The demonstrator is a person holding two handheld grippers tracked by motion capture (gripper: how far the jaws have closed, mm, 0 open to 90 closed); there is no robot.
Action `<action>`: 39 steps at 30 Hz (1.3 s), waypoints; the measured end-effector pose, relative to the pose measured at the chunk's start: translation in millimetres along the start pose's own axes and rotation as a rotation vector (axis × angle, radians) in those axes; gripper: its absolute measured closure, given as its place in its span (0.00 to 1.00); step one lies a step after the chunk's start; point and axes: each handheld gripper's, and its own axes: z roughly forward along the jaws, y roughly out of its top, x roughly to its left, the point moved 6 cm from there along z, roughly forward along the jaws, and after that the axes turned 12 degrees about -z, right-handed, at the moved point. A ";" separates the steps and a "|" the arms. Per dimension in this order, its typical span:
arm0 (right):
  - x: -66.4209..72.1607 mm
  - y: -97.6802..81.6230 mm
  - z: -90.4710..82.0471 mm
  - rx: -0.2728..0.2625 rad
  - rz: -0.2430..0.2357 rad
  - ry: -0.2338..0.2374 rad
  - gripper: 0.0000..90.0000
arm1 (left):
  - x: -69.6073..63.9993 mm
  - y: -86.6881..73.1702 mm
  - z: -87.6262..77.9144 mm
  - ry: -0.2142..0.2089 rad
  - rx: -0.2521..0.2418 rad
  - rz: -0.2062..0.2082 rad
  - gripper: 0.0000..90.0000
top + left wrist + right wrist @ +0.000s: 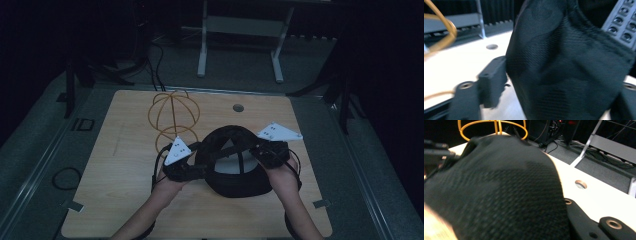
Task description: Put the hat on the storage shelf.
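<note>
Black woven fabric made the cap, at the frame's centre, look light and floppy, best pinched at its rim. The right gripper was clamped on that rim; the left gripper had the opposite edge between half-closed jaws, contact unclear.

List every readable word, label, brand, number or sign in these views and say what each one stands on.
"ID": dark letters on the grey floor strip left of the wooden table.
No readable text on the black cap, the yellow wire stand or either gripper's grey plate.
</note>
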 end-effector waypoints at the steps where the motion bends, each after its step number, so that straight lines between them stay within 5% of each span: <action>1: 0.8 0.1 -0.6 -0.003 -0.002 0.000 0.99 | -0.1 3.4 -0.2 0.000 -0.006 0.004 0.39; 7: 6.2 -1.8 -1.4 -0.009 -0.010 0.023 0.99 | 0.1 18.1 -3.7 0.052 -0.059 -0.002 0.93; 9: 7.1 -2.8 -1.9 -0.010 -0.009 0.021 0.99 | -1.1 22.6 -5.6 0.080 -0.075 0.018 0.98; 20: 13.6 -17.4 -11.0 -0.042 0.033 0.037 0.96 | -12.7 32.6 -8.6 0.096 -0.058 0.071 0.99; 29: 24.7 -36.6 -24.3 -0.062 0.025 0.053 0.76 | -22.9 39.7 -6.4 0.100 -0.067 0.098 0.99; 34: 29.9 -49.6 -33.1 -0.090 0.059 0.116 0.55 | -28.6 47.6 -8.8 0.080 -0.080 0.119 0.99; 39: 37.4 -61.8 -42.0 -0.099 0.056 0.159 0.49 | -33.6 52.5 -11.6 0.091 -0.084 0.162 0.99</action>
